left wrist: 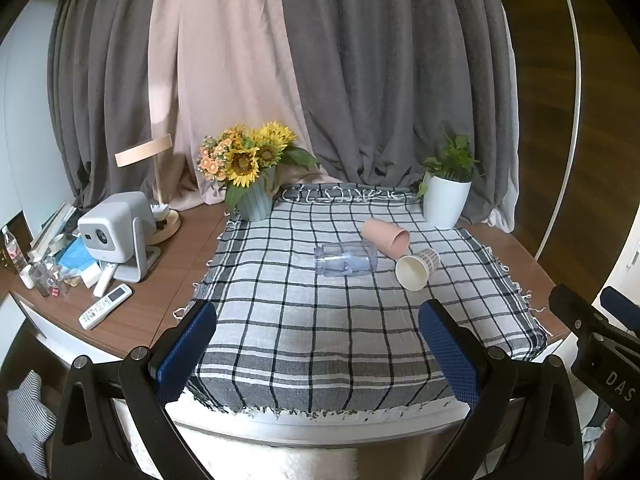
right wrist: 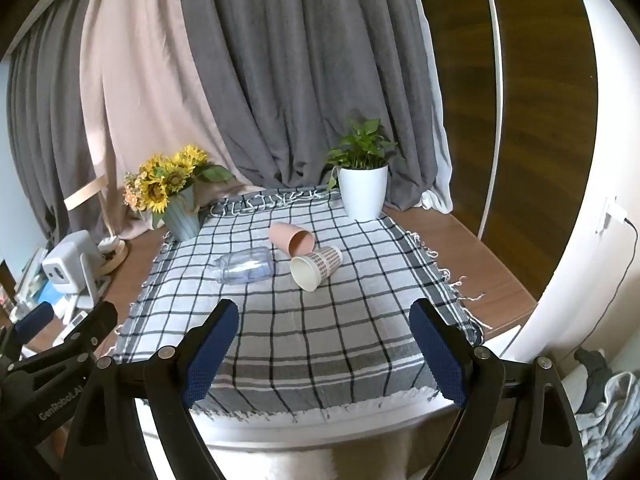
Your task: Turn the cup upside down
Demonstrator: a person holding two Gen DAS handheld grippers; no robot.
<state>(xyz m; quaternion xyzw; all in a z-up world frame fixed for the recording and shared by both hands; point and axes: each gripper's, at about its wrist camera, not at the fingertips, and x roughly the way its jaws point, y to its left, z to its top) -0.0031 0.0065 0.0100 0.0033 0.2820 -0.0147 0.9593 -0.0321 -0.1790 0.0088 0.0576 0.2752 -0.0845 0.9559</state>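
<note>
Three cups lie on their sides on the checked cloth (left wrist: 304, 332) (right wrist: 320, 340): a clear plastic cup (left wrist: 346, 263) (right wrist: 245, 266), a pink cup (left wrist: 385, 237) (right wrist: 291, 237) and a patterned paper cup (left wrist: 417, 267) (right wrist: 315, 266) with its mouth toward me. My left gripper (left wrist: 318, 312) is open and empty, above the table's near edge, well short of the cups. My right gripper (right wrist: 324, 310) is open and empty, also at the near edge. Each gripper shows at the edge of the other's view.
A vase of sunflowers (left wrist: 250, 176) (right wrist: 176, 192) and a white potted plant (left wrist: 446, 196) (right wrist: 362, 190) stand at the cloth's far corners. A projector (left wrist: 116, 232), lamp (left wrist: 146, 152), remotes (left wrist: 105, 306) and clutter fill the table's left side. Curtains hang behind.
</note>
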